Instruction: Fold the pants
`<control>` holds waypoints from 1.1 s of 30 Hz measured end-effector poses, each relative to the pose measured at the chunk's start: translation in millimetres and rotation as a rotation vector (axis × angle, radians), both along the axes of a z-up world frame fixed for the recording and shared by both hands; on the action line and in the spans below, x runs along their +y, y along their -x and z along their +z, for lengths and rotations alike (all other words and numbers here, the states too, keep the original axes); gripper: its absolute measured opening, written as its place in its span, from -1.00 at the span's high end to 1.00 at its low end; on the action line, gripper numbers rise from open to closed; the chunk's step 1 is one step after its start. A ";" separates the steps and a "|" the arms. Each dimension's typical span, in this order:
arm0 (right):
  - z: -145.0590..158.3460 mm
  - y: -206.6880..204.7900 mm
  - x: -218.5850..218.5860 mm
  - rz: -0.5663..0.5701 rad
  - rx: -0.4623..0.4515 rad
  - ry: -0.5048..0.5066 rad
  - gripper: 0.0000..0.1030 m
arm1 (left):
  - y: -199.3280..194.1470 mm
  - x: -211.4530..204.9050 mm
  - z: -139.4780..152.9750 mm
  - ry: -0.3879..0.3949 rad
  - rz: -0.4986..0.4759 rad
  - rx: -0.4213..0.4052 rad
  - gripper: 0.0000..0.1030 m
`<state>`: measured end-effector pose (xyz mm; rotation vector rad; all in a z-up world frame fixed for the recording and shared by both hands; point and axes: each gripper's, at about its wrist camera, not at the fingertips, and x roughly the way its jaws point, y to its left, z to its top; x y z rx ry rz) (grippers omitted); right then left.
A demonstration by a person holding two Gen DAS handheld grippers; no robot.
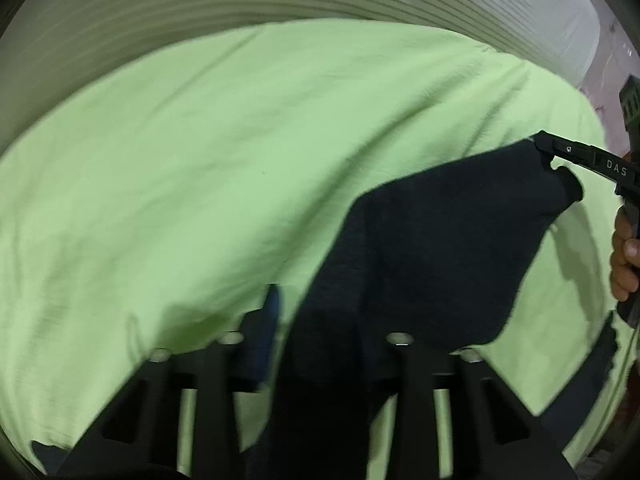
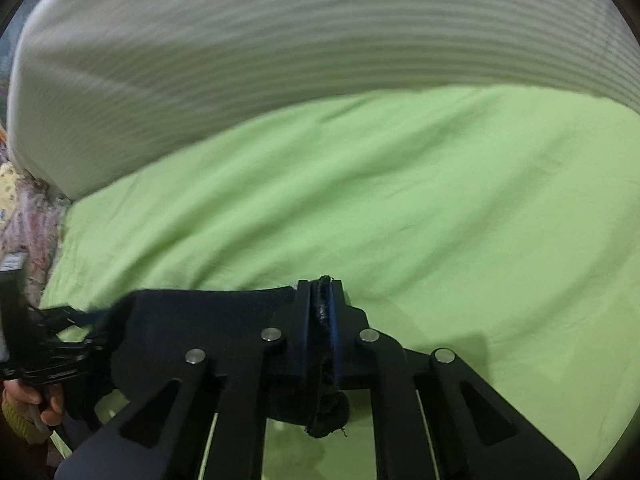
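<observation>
Holding the dark pants (image 1: 420, 248) up off the green bedsheet (image 1: 200, 160), the person has a gripper in each hand pinching the cloth at two places. The right gripper (image 2: 323, 300) has its jaws pressed together on a bunched edge of the fabric, which squeezes out above and below the pads. The left gripper (image 1: 328, 320) sits close over the cloth with dark fabric running between its fingers; its jaws look narrowed on the material, though the blur there makes the exact contact hard to read.

From the left-hand camera the pants hang as a slack sheet between the two tools, with one corner caught at the tip of the right gripper and the person's hand (image 1: 624, 256) on its handle at the frame's edge.

To do this step well, I would say both hands should keep the held edge taut and level, so the cloth drops flat instead of twisting, then carry it over and lay it down in one smooth sweep. The pinches look to be at the very edge, so a jerk could pull the fabric free.

Room is generous: the sheet lies open and only lightly wrinkled ahead of both tools. A ribbed white pillow (image 2: 280, 60) borders the far side, and patterned bedding (image 2: 28, 220) shows past the sheet's left edge.
</observation>
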<state>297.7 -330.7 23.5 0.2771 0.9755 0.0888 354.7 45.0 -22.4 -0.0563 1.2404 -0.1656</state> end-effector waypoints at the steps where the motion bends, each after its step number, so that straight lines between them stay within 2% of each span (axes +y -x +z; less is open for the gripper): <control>1: 7.7 5.5 0.2 0.003 -0.018 -0.002 0.86 | 2.6 -0.8 3.1 0.014 -0.003 -0.010 0.53; 6: 41.0 38.6 -5.8 0.008 -0.090 -0.010 0.87 | 34.3 -11.5 31.0 0.085 -0.054 -0.081 0.64; 11: 57.6 77.9 -23.1 0.010 -0.111 -0.008 0.88 | 82.3 -35.8 47.9 0.152 -0.124 -0.128 0.69; 15: 60.4 116.2 -41.4 0.000 -0.102 -0.005 0.88 | 118.3 -52.9 44.9 0.202 -0.172 -0.129 0.71; 19: 59.1 168.0 -52.2 -0.038 -0.112 -0.038 0.88 | 157.1 -66.7 37.5 0.216 -0.211 -0.128 0.71; 20: 58.5 177.3 -52.3 -0.044 -0.117 -0.040 0.89 | 167.2 -52.4 42.5 0.228 -0.216 -0.129 0.71; 24: 55.4 219.0 -56.9 -0.059 -0.137 -0.034 0.89 | 201.8 -55.6 42.1 0.266 -0.256 -0.150 0.71; 32: 47.1 271.1 -46.5 -0.088 -0.139 -0.008 0.89 | 245.6 -55.6 40.7 0.286 -0.307 -0.201 0.71; 33: 42.7 286.0 -55.7 -0.097 -0.133 -0.006 0.90 | 249.4 -55.1 39.7 0.285 -0.310 -0.205 0.71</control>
